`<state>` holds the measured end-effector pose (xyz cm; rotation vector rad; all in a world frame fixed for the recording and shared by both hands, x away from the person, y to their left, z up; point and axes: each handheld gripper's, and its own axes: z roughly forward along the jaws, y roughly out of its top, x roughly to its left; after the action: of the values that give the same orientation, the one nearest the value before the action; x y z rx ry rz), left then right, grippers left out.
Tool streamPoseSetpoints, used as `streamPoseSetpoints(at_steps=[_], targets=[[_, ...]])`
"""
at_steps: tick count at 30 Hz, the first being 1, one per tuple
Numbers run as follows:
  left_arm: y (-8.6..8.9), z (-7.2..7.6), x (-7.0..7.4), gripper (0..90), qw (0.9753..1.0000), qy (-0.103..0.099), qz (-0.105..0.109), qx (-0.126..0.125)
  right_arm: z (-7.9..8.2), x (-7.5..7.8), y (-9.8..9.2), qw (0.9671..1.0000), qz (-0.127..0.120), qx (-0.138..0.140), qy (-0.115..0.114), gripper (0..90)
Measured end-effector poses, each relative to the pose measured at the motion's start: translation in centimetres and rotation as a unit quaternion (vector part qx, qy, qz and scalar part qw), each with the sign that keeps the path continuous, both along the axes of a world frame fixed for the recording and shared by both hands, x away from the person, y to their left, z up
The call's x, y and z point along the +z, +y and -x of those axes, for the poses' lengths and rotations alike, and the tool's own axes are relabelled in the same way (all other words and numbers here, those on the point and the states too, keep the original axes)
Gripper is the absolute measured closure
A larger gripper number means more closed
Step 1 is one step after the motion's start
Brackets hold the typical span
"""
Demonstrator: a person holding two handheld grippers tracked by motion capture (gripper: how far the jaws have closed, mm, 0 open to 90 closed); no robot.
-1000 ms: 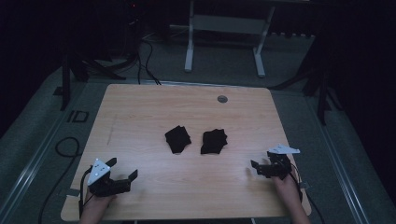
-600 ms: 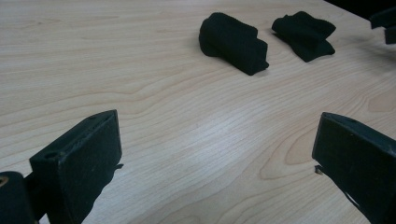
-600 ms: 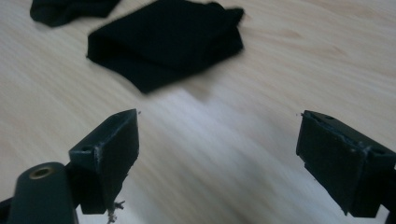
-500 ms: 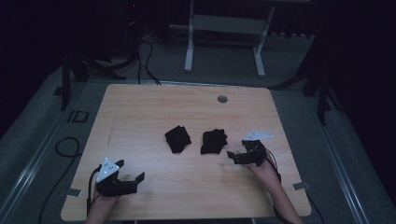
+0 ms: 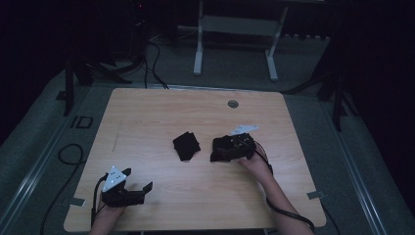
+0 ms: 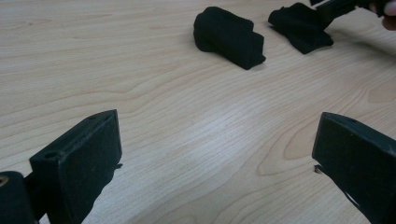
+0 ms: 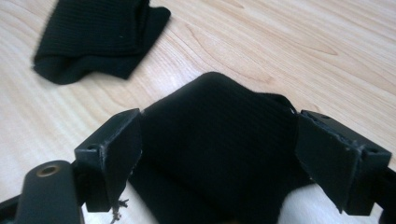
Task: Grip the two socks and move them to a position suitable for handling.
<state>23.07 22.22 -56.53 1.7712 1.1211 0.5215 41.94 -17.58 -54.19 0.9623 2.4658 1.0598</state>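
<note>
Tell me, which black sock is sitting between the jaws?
The right-hand sock, nearer the person's right hand. The right gripper has its open jaws on either side of it. The other sock lies alone at the table's middle, untouched.

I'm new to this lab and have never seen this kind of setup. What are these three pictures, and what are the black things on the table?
A person sits at a wooden table and holds a hand tool with two black jaws in each hand. One picture comes from a fixed camera above, looking down on the table. The other two come from small cameras riding on the tools, each looking out along its own jaws.

The left gripper rests near the front edge with its jaws wide apart and nothing between them. The right gripper has reached the middle of the table.

Two folded black cloths lie there. The left cloth lies alone, untouched. The right cloth sits between the right gripper's open jaws, which stand on either side of it and have not closed on it. Nothing is lifted.
</note>
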Motion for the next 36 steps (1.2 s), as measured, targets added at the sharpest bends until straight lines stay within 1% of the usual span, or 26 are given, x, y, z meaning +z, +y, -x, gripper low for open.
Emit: streamPoseSetpoints(at_steps=[3, 4, 6, 7, 9, 10, 11, 12, 14, 16, 19, 20, 21, 22, 24, 25, 27, 28, 31, 32, 35, 36], targets=[[-0.1, 0.1, 0.0, 1.7, 1.0000, -0.001, 0.000, -0.002, -0.8, -0.7, 0.6, 0.9999, 0.006, 0.003, 0.010, 15.9], [0.0, 0.1, 0.0, 1.7, 1.0000, -0.002, 0.000, -0.002, -0.9, -1.0, 0.8, 0.9998, 0.012, 0.006, 0.013, 17.9], [0.0, 0.1, 0.1, 1.7, 1.0000, -0.001, -0.001, -0.003, -1.1, -1.7, 1.1, 0.9993, 0.031, 0.012, 0.017, 18.7], [0.0, 0.1, 0.1, 1.7, 1.0000, -0.001, -0.001, -0.004, -1.0, -1.9, 1.2, 0.9991, 0.038, 0.015, 0.010, 19.5], [0.0, 0.2, 0.1, 1.7, 1.0000, 0.001, 0.002, -0.005, -0.9, -1.9, 1.2, 0.9994, 0.032, 0.011, 0.009, 22.9], [0.0, 0.2, 0.1, 1.8, 1.0000, 0.001, 0.002, -0.005, -0.8, -1.9, 1.1, 0.9994, 0.031, 0.011, 0.008, 28.9], [0.0, 0.2, 0.1, 1.7, 1.0000, 0.001, 0.002, -0.006, -0.7, -1.9, 1.0, 0.9995, 0.029, 0.011, 0.005, 37.9], [-0.1, 0.2, 0.1, 1.7, 1.0000, 0.001, 0.001, -0.006, -0.5, -1.8, 0.9, 0.9996, 0.027, 0.010, 0.001, 44.0], [-0.2, 0.3, 0.1, 1.7, 1.0000, 0.002, 0.002, -0.008, -0.5, -1.8, 0.9, 0.9996, 0.027, 0.010, -0.003, 52.1], [-0.2, 0.3, 0.1, 1.7, 0.9999, 0.002, 0.000, -0.010, -0.4, -1.7, 0.9, 0.9996, 0.027, 0.012, -0.003, 58.3], [-0.3, 0.2, 0.1, 1.8, 0.9999, 0.003, -0.003, -0.013, -0.2, -1.6, 1.2, 0.9992, 0.034, 0.018, -0.004, 70.0], [-0.4, 0.2, 0.1, 1.7, 0.9999, 0.003, -0.003, -0.014, -0.2, -1.5, 1.3, 0.9990, 0.039, 0.019, -0.006, 72.0], [-0.4, 0.2, 0.1, 1.8, 0.9999, 0.002, -0.004, -0.014, -0.1, -1.4, 1.4, 0.9986, 0.048, 0.021, -0.010, 73.5], [-0.4, 0.2, 0.2, 1.7, 0.9999, 0.003, -0.003, -0.014, -0.1, -1.3, 1.5, 0.9986, 0.049, 0.020, -0.007, 74.7], [-0.4, 0.2, 0.2, 1.8, 0.9999, 0.003, -0.004, -0.013, 0.1, -0.9, 1.4, 0.9989, 0.038, 0.025, 0.002, 75.7], [-0.3, 0.2, 0.2, 1.7, 0.9999, 0.004, -0.004, -0.014, 0.3, -0.6, 1.5, 0.9988, 0.038, 0.031, 0.000, 75.9], [-0.3, 0.2, 0.2, 1.8, 0.9999, 0.004, 0.000, -0.012, 0.9, 0.2, 1.6, 0.9988, 0.026, 0.041, -0.006, 76.2], [-0.3, 0.1, 0.2, 1.8, 0.9999, 0.004, 0.001, -0.012, 1.2, 0.6, 1.6, 0.9986, 0.024, 0.045, -0.009, 76.2], [-0.3, 0.2, 0.2, 1.7, 0.9999, 0.003, -0.002, -0.012, 2.8, 2.4, 2.0, 0.9970, 0.013, 0.070, -0.030, 76.2], [-0.3, 0.2, 0.2, 1.8, 0.9999, 0.003, -0.002, -0.012, 2.8, 2.4, 2.0, 0.9970, 0.013, 0.070, -0.030, 76.2], [-0.3, 0.2, 0.3, 1.8, 0.9999, 0.002, -0.003, -0.011, 4.6, 3.7, 2.3, 0.9947, 0.002, 0.095, -0.041, 76.2], [-0.3, 0.2, 0.3, 1.7, 0.9999, 0.002, -0.002, -0.010, 5.2, 4.1, 2.3, 0.9937, -0.005, 0.103, -0.045, 76.2]])
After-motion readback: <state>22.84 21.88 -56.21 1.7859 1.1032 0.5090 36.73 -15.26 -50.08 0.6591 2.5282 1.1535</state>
